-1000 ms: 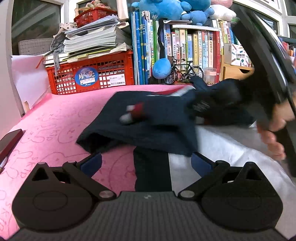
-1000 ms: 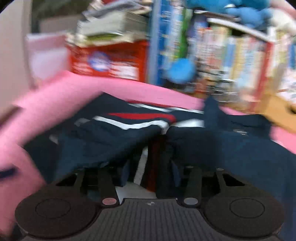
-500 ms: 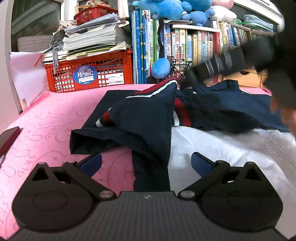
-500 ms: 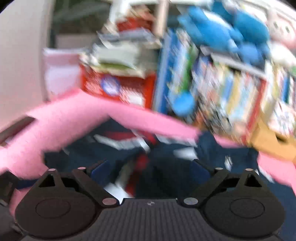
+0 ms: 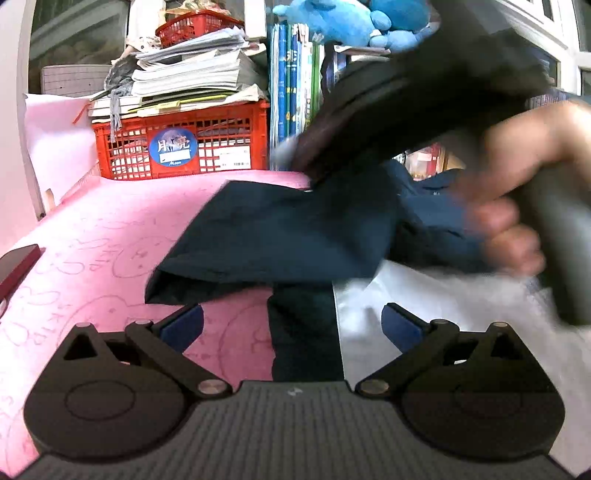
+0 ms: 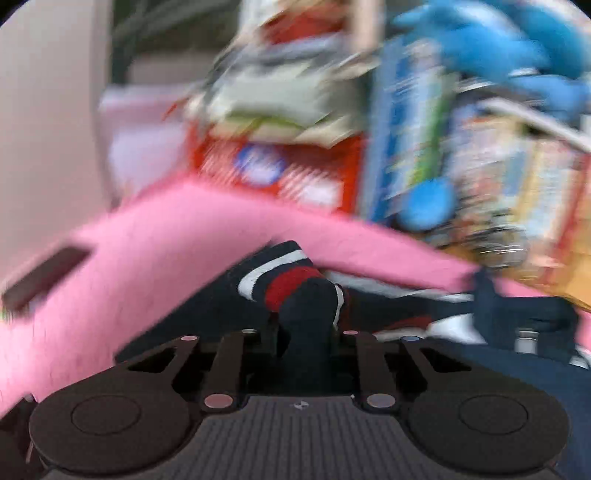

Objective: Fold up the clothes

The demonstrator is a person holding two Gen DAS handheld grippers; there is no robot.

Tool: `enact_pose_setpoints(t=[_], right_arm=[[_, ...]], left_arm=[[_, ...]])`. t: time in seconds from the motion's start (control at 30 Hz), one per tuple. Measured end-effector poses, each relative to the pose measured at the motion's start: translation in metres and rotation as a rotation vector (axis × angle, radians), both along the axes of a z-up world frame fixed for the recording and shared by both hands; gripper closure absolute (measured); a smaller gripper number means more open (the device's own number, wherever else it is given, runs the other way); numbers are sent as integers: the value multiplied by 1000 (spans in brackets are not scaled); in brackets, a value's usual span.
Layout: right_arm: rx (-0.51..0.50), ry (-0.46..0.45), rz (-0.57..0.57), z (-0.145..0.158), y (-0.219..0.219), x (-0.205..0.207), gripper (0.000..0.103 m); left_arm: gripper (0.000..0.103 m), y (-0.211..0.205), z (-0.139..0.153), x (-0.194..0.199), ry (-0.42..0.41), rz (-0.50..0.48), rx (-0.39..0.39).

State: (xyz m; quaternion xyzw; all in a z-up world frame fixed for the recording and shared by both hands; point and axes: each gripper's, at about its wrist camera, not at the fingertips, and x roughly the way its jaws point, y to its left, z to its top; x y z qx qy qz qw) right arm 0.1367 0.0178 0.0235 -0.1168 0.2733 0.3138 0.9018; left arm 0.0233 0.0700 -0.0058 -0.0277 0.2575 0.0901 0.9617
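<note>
A navy garment [image 5: 277, 236] with red and white stripes lies crumpled on the pink mat [image 5: 110, 229]. My right gripper [image 6: 308, 332] has its jaws closing, and its pads pinch a striped navy fold [image 6: 295, 291] that is raised off the mat. In the left wrist view that gripper's black body [image 5: 406, 92] and the hand [image 5: 517, 192] holding it hang over the garment, pulling the cloth up at its tip. My left gripper [image 5: 291, 321] rests low and open. A navy strip lies loose between its blue pads [image 5: 183, 325], untouched by them.
A white cloth [image 5: 443, 295] lies under the garment on the right. A red crate [image 5: 184, 144] with stacked papers, a row of books [image 5: 291, 81] and blue plush toys [image 5: 343, 22] line the mat's far edge. A dark red flat object [image 5: 14, 266] sits at the left.
My right gripper has gone from open to pinching the striped fold and has risen with it. In the left wrist view it swung in over the garment. The left gripper has not moved.
</note>
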Motion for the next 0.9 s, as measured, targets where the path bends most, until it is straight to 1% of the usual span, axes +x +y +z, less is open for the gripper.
enact_pose_setpoints(t=[0.03, 0.1, 0.17, 0.2, 0.3, 0.33, 0.4, 0.47, 0.5, 0.53, 0.57, 0.6, 0.63, 0.67, 0.7, 0.73, 0.77, 0.8, 0.9], right_arm=[[28, -30, -41, 11, -19, -2, 83], [82, -90, -132, 30, -57, -5, 83], [109, -124, -217, 39, -96, -2, 83], [114, -134, -275, 41, -120, 2, 83], [122, -120, -411, 32, -182, 19, 83], [132, -115, -436, 26, -199, 25, 83], [148, -98, -489, 12, -228, 38, 83], [157, -58, -528, -6, -249, 49, 83], [170, -12, -542, -17, -260, 52, 82], [187, 56, -554, -29, -272, 54, 81], [196, 115, -571, -41, -279, 56, 72], [188, 159, -579, -50, -285, 55, 55], [178, 203, -587, -60, -291, 55, 47], [166, 211, -581, -65, -296, 51, 36], [167, 200, -567, -66, -297, 42, 26], [175, 180, -566, -63, -301, 33, 19], [184, 161, -567, -60, -306, 24, 6], [192, 132, -585, -55, -312, 16, 1], [217, 41, -650, -39, -328, -10, 1]], left_arm=[[0, 0, 0, -1, -8, 2, 0], [0, -2, 4, -3, 12, 21, 18], [0, -5, 10, -5, 34, 33, 38], [0, -6, 15, -7, 27, 21, 34], [0, -10, 30, -10, -7, -19, 13], [0, -13, 34, -9, -19, -25, 20], [0, -21, 40, -2, -26, -27, 63], [0, -26, 42, 5, -19, -25, 96], [0, -28, 43, 9, -14, -24, 112], [0, -29, 43, 11, -9, -19, 125], [0, -30, 43, 13, -5, -14, 137], [0, -30, 43, 16, 2, -11, 147], [0, -30, 43, 18, 9, -8, 158], [0, -30, 43, 21, 12, -4, 164], [0, -29, 44, 23, 15, 0, 170], [0, -29, 45, 27, 13, 3, 173], [0, -29, 47, 31, 11, 6, 176], [0, -28, 49, 35, 8, 8, 178], [0, -33, 50, 49, -5, -3, 188]])
